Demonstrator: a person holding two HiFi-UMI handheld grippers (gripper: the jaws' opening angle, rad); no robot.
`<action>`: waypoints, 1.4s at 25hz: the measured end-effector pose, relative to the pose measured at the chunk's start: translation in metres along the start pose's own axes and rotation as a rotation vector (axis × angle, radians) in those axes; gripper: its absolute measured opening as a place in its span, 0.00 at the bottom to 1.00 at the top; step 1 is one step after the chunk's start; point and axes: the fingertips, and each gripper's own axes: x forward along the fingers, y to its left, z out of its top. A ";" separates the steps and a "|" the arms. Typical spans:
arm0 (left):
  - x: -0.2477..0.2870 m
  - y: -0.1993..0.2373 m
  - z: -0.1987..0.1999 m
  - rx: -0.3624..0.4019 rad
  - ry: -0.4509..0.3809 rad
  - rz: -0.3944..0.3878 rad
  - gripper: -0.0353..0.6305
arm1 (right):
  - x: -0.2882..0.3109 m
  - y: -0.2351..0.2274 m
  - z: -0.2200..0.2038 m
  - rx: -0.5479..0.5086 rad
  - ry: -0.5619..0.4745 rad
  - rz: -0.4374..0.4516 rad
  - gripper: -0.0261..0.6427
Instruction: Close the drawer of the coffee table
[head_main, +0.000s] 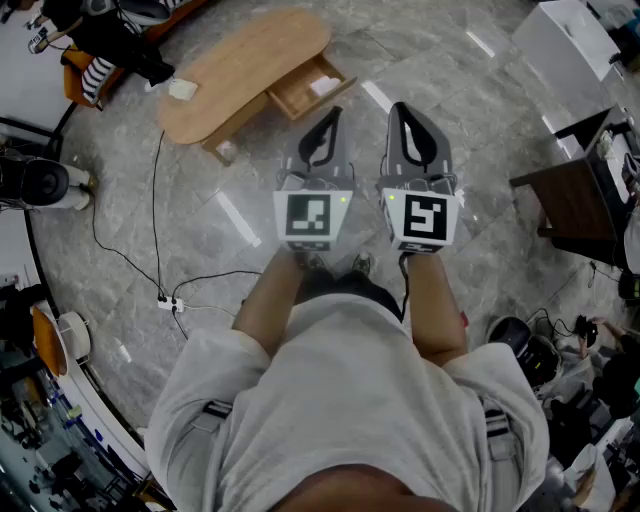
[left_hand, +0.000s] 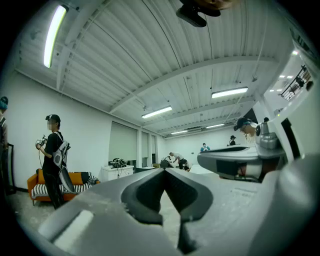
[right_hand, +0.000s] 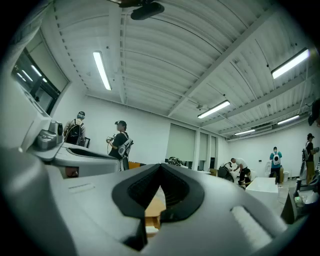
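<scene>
One drawer (head_main: 310, 88) stands pulled out of the low wooden bench (head_main: 240, 65). It lies at about 11 o'clock from us, well apart from both tongs, with something white (head_main: 326, 85) inside it. Both the left tongs (head_main: 329, 114) and the right tongs (head_main: 399, 108) are clenched with nothing between them, held level side by side ahead of our chest.

We reckon the main risk is a push landing near one corner of the drawer front, which could skew it in its runners and jam it half way. A hard shove might also slide the whole bench on the shiny stone floor (head_main: 480, 130) instead of seating the drawer. A black cable (head_main: 154, 215) trails from the bench towards 9 o'clock to a power strip (head_main: 170, 302). Stepping wide to that side could snag it.
</scene>
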 end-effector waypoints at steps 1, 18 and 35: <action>0.000 -0.001 0.001 -0.018 -0.003 0.008 0.09 | -0.001 -0.001 -0.001 0.001 0.001 0.002 0.05; 0.022 -0.010 -0.013 -0.008 0.053 0.098 0.09 | -0.002 -0.042 -0.018 0.041 -0.025 0.034 0.05; 0.084 0.022 -0.037 -0.005 0.040 0.128 0.08 | 0.064 -0.071 -0.047 0.026 -0.015 0.053 0.05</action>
